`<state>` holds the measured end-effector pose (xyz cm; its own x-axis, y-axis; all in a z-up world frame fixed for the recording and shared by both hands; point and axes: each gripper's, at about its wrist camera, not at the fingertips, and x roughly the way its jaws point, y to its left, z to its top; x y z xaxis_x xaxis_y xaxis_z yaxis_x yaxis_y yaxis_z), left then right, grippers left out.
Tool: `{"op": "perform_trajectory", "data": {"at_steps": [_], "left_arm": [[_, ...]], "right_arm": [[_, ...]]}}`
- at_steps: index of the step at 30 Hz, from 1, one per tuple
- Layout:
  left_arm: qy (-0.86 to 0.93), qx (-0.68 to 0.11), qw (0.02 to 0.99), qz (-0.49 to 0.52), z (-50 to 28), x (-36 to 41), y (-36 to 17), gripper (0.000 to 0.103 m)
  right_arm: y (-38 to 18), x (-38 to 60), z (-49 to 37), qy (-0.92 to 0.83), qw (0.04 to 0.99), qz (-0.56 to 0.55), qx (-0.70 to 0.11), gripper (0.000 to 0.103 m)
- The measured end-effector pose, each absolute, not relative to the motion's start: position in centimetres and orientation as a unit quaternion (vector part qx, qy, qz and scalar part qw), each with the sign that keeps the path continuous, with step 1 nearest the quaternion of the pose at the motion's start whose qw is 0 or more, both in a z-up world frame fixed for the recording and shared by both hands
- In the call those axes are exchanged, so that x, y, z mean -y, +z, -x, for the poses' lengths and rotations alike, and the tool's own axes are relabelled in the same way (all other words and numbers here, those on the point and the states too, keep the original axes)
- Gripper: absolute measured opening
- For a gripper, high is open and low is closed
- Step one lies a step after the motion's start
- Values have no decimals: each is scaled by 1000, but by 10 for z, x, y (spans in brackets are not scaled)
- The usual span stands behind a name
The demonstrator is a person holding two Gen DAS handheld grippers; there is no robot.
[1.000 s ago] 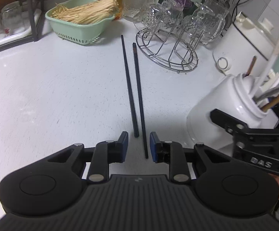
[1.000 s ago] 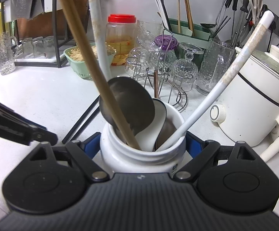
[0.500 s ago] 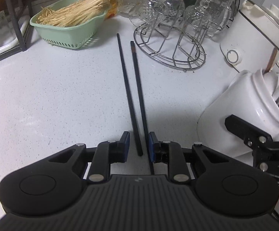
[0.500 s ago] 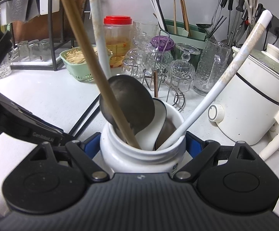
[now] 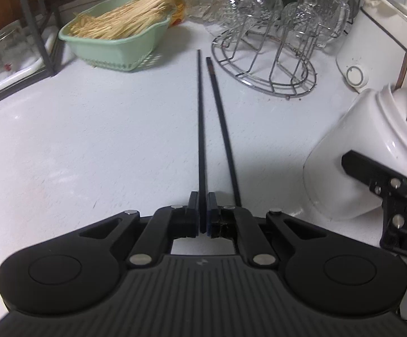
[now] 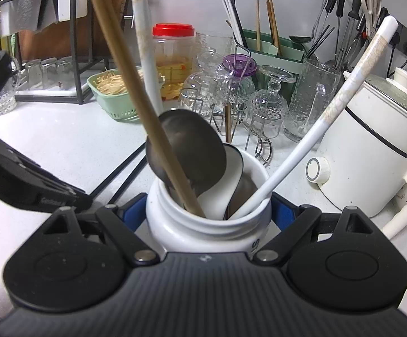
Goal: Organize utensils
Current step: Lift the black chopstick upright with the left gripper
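On the white counter (image 5: 77, 146), my right tongs (image 6: 207, 216) clasp the white utensil crock (image 6: 203, 224), packed with ladles and a wooden handle. Just left of the crock, my left tongs (image 5: 202, 213) are clenched on one black chopstick (image 5: 200, 118); its twin (image 5: 223, 129) lies outside the pads, beside it. A lift now may leave that twin behind, and a thin stick held at its end could swivel against the crock.

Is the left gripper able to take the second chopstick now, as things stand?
Probably not: the left gripper is shut on one chopstick, and the second chopstick lies outside its right finger.
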<state>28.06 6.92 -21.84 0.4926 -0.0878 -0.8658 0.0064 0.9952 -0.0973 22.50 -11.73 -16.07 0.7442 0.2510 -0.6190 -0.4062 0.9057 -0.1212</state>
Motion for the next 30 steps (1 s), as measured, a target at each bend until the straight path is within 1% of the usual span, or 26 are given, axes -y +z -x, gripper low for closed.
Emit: {"op": "perform_trajectory", "data": {"at_steps": [6, 18, 21, 30], "left_arm": [[-14, -510, 859, 47, -251, -74, -214, 5], [1, -500, 855, 137, -151, -90, -194, 5], [-3, -503, 849, 165, -130, -90, -195, 5], [-24, -532, 824, 191, -84, -74, -210, 5]], "right_arm": [[-160, 119, -226, 187, 922, 129, -313, 92], [-159, 116, -218, 207, 916, 136, -315, 92], [-159, 116, -215, 211, 915, 137, -316, 92], [-158, 113, -199, 225, 911, 142, -315, 92]]}}
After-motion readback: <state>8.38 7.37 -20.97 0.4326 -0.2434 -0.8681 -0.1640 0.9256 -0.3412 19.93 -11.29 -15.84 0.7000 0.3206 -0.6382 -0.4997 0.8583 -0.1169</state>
